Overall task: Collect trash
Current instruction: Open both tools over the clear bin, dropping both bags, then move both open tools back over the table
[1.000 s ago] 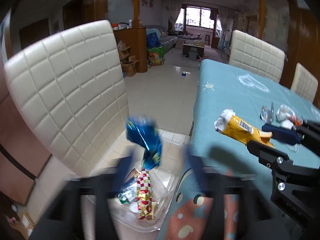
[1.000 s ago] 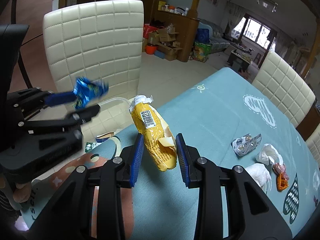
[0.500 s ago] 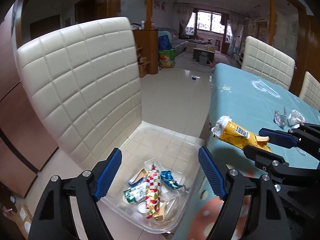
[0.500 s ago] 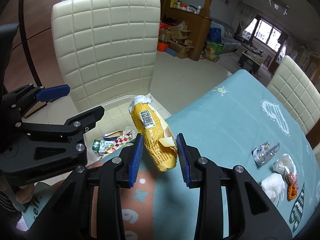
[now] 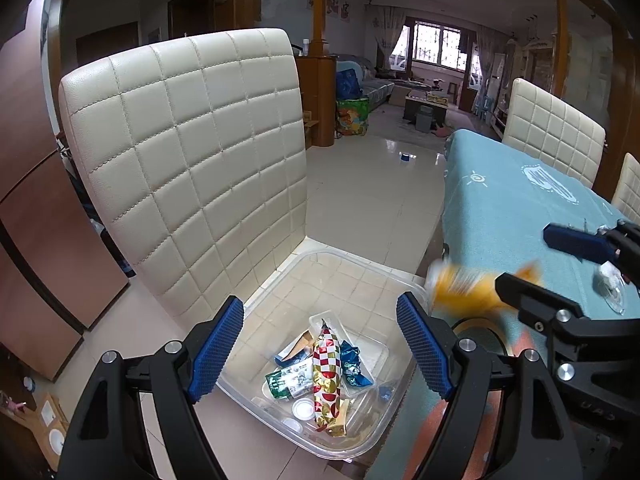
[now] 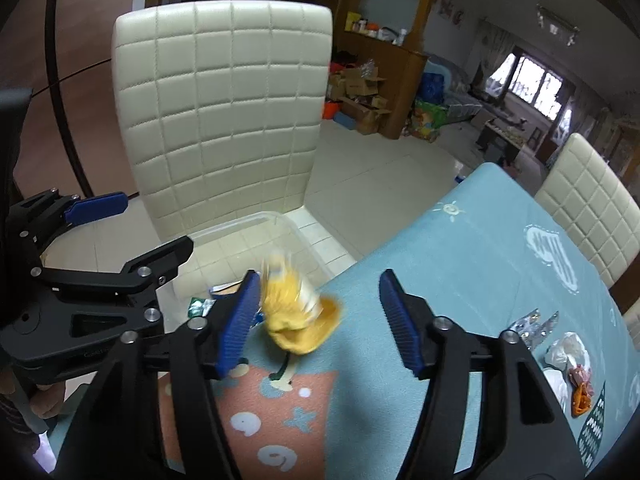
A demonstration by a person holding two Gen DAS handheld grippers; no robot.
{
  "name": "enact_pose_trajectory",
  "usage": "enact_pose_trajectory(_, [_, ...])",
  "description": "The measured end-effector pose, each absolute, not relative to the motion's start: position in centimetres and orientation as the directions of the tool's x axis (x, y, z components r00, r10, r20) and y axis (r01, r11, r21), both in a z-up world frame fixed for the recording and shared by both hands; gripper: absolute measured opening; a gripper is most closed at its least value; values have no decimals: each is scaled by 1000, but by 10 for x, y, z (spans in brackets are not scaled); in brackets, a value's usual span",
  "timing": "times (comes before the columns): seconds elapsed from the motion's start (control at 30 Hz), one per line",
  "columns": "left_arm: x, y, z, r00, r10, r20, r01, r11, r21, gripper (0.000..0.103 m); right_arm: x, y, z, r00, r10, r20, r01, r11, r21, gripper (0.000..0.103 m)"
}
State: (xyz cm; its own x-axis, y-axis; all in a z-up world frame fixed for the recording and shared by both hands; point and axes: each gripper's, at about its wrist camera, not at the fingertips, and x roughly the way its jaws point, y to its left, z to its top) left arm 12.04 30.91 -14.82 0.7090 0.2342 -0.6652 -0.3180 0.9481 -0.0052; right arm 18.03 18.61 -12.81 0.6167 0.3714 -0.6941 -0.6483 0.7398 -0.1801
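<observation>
At the dining table's edge, we see the right gripper [image 6: 316, 320] w/ jaws that have just been opening, now spread wide; the yellow snack bag [image 6: 298, 316], motion-blurred, sits between them, close by the left-hand pad, the other pad clear of it, no grip evident. Bag is over the teal tablecloth [image 6: 472, 264] edge, just beside the clear plastic bin [image 5: 280, 280] on the tiled floor next to a cream quilted chair [image 5: 192, 160]. Our left gripper [image 5: 320, 344] hangs above the bin, fingers wide, nothing between them. In the bin: a red-gold checkered wrapper [image 5: 328, 376], blue foil [image 5: 354, 364], other scraps. More trash [image 6: 568, 356] lies farther along the cloth, well apart.
</observation>
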Motion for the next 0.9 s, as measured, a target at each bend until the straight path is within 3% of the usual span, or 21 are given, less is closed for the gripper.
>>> enact_pose_trajectory(0.57, [106, 275, -117, 748, 250, -615, -282, 958, 47, 77, 168, 140, -109, 626, 380, -681, -608, 785, -120, 63])
enact_pose_trajectory(0.9, [96, 226, -96, 774, 222, -593, -212, 973, 87, 77, 146, 74, -94, 684, 355, -638, -531, 841, -102, 73])
